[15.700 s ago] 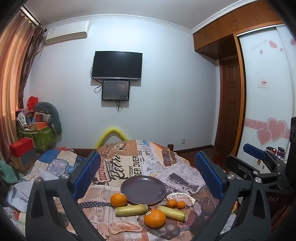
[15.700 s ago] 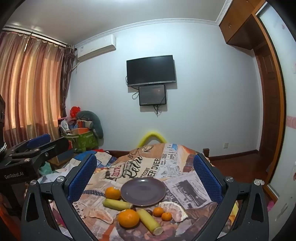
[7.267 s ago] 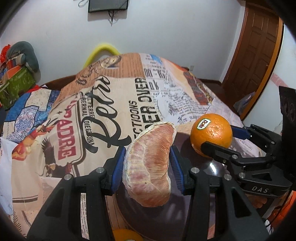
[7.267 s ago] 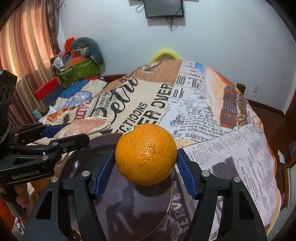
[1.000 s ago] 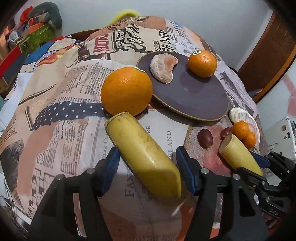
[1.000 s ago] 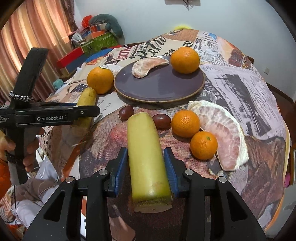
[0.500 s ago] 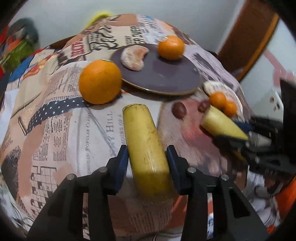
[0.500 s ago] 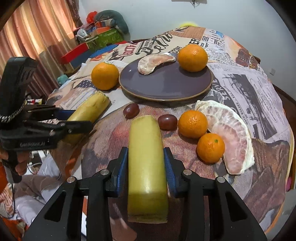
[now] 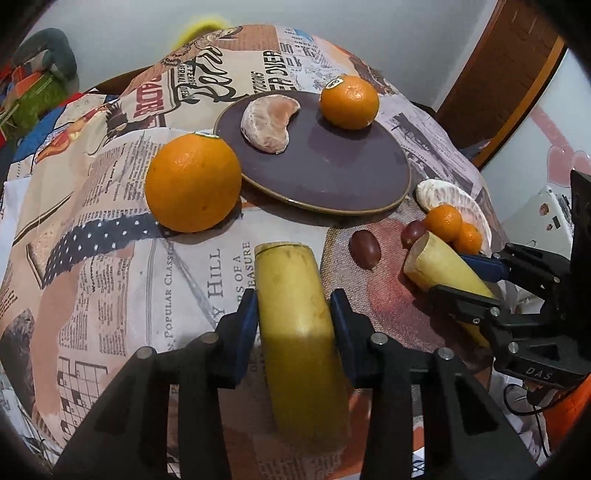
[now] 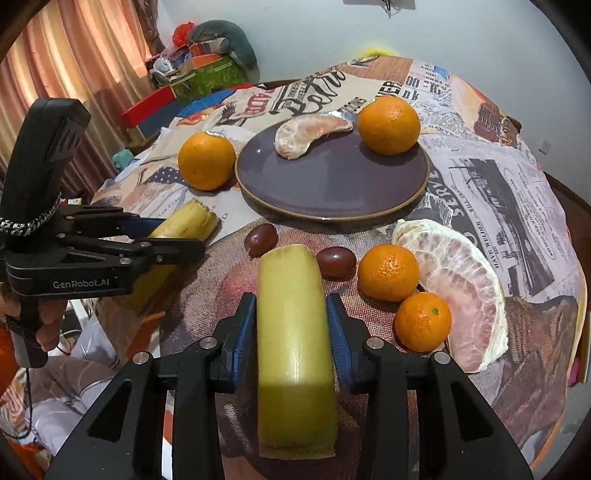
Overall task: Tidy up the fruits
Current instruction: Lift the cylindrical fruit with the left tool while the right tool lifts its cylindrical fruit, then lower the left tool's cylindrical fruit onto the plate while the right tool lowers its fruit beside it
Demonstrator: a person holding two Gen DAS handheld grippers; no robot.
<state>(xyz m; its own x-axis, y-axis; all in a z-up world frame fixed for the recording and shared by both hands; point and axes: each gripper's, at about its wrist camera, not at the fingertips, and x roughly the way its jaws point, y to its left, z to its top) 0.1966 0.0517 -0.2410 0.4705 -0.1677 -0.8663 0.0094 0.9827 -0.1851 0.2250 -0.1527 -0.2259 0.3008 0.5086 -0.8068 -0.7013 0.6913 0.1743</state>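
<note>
Fingers (image 10: pixel 46 325) appear only in the right view; each hand-held gripper clamps a sugarcane piece.

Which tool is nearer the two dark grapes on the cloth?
Right. The right tool holds its yellow stick with the tip between the grapes. The left tool sits off to their left, closing on another stick.

Beyond the claw stands a pale wall (image 10: pixel 461 33), with pinkish curtains (image 10: pixel 74 55) to its left and a brown wooden door (image 9: pixel 509 55) to its right.
</note>
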